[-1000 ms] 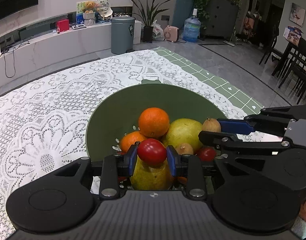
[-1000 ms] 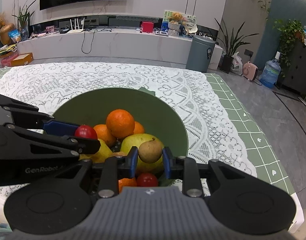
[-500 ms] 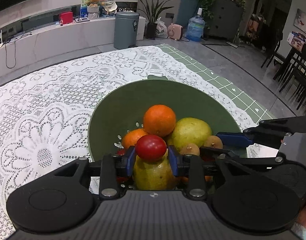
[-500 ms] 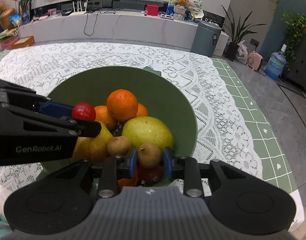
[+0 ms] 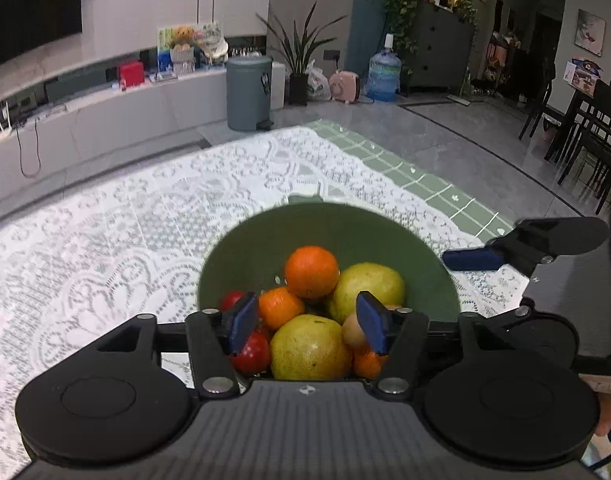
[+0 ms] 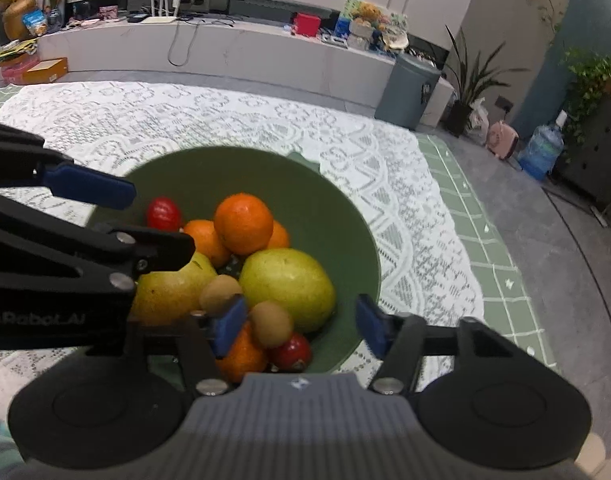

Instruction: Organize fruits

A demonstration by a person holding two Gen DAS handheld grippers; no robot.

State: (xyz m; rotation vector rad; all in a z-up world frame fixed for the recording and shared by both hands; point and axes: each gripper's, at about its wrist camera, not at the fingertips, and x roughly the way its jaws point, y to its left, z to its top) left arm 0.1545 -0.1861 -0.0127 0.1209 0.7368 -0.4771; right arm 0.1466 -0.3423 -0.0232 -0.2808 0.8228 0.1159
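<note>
Two grippers, both empty right now. The left gripper (image 5: 307, 322) has its fingers spread wide over the near side of the green bowl (image 5: 265, 248), holding nothing, and the right gripper (image 6: 299, 326) is the same deal: fingers wide apart, nothing between them, hanging over the bowl's near edge.

All the fruit sits in that bowl, piled toward the near side. There's a big orange (image 6: 243, 224) on top of the heap with smaller oranges tucked beside it, a large yellow-green pear-ish fruit (image 6: 287, 288) to the right, another yellow one (image 5: 309, 348) closer in, a cherry tomato (image 6: 163, 214) off on the far left of the pile, another red one (image 6: 291, 354) down near the rim, and a couple of small brown fruits (image 6: 271, 324) wedged in the middle. Makes sense they're stacked like that: the bowl's sloped walls funnel everything inward, so round stuff settles against its neighbours instead of rolling off. With both sets of fingers open above the pile, I'd guess the drop-off part is done and the job's basically finished, unless more fruit is somewhere out of view.

The bowl sits on a tabletop covered with a white lace cloth (image 5: 105, 248) over a green checked one (image 6: 485, 248) that peeks out on the right. Beyond it is a living room: a long white TV console, a grey pedal bin (image 5: 249, 94), potted plants, a water jug and dark dining chairs on the far right.
</note>
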